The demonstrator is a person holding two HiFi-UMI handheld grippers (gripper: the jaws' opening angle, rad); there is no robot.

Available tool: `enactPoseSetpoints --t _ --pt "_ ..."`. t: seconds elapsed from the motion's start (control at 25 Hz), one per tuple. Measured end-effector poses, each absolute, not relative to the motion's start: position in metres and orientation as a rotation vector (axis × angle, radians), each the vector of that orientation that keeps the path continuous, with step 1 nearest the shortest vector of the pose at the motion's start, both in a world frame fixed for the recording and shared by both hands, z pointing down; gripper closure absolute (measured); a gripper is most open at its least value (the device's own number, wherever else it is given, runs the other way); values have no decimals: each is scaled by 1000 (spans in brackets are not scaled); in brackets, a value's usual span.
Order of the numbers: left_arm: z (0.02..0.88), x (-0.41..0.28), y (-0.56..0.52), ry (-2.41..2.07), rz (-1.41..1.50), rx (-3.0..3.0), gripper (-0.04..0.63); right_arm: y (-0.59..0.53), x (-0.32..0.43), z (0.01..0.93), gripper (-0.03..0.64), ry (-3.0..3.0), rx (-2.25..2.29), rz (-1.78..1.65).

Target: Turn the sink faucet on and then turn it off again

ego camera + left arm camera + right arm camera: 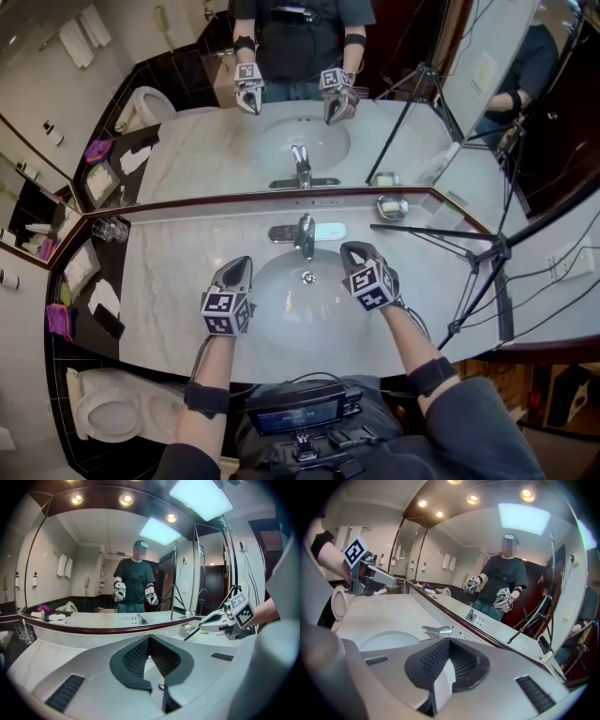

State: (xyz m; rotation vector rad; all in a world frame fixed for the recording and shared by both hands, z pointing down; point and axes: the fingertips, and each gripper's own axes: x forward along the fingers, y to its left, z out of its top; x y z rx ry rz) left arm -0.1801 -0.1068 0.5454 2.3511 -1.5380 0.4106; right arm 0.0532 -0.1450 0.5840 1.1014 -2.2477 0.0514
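A: The faucet (305,234) stands at the back of the basin (300,314), hard by the mirror (187,141) and roughly midway between your two hands. Its lever (437,631) runs from the mirror side out toward you, over the basin.

B: Your right claw (353,250) is the nearer one. Its tip hangs just beside the faucet, on the faucet's right, and I see no contact. From that claw's own camera the lever lies just ahead of the tips and a little to their left, set slantwise across your line of approach.

A: That claw is clenched, pads together, nothing between them. As it stands, you could only nudge the lever with the closed tip. To take hold of it you would have to spread the jaws first.

B: Your left claw (241,264) is clenched too, and empty. It sits about over the basin's left edge, farther from the faucet. Neither claw rests on the bench (178,262).

A: I can't make out a stream from the spout, so I won't say whether the water is running.

B: Either way, I judge the coming move to be a short reach with your right, forward and to the left.
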Motion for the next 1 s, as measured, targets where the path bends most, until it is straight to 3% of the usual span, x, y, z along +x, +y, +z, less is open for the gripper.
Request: enactPoseSetpoints --t 0.44,1.0 --pt "539 -184 -98 -1543 359 2331 595 -120 113 576 600 -2411 1406 601" --pt "531 -175 -96 -1539 346 2366 595 -109 133 585 600 -2407 1443 663"
